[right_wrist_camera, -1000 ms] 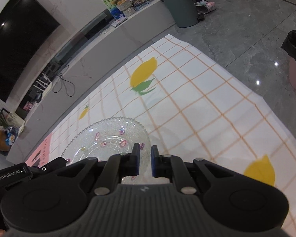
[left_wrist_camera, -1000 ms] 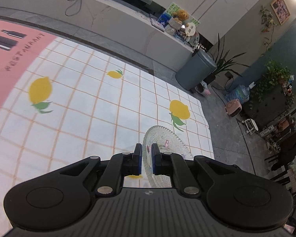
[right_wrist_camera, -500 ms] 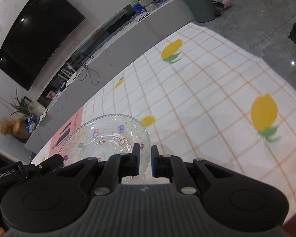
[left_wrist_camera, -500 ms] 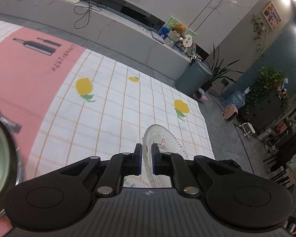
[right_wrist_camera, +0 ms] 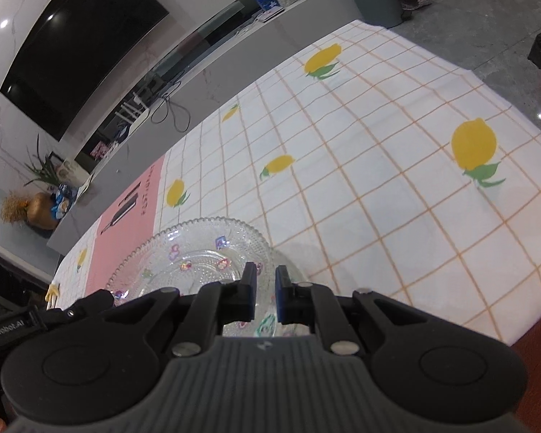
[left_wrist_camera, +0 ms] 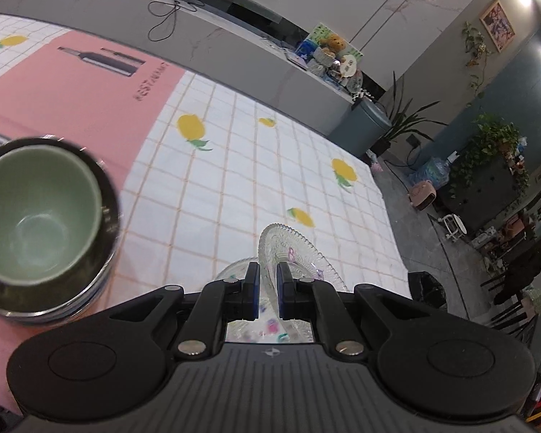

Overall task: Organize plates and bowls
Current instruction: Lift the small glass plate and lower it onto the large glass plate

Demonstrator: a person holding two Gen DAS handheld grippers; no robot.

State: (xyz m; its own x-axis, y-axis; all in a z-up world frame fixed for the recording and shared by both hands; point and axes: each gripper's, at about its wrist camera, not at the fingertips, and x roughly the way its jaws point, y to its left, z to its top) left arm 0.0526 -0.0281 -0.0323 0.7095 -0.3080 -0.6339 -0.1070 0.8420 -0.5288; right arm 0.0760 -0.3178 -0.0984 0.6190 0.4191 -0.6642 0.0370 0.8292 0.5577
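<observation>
Left tool clamps glass plate rim; green bowl nested in dark bowl, left.

A clear glass plate with a beaded, scalloped rim and small coloured flower prints is held off the table, seen nearly edge-on from the left wrist. To its left, a pale green bowl sits nested upright inside a dark bowl on the pink cloth.
</observation>
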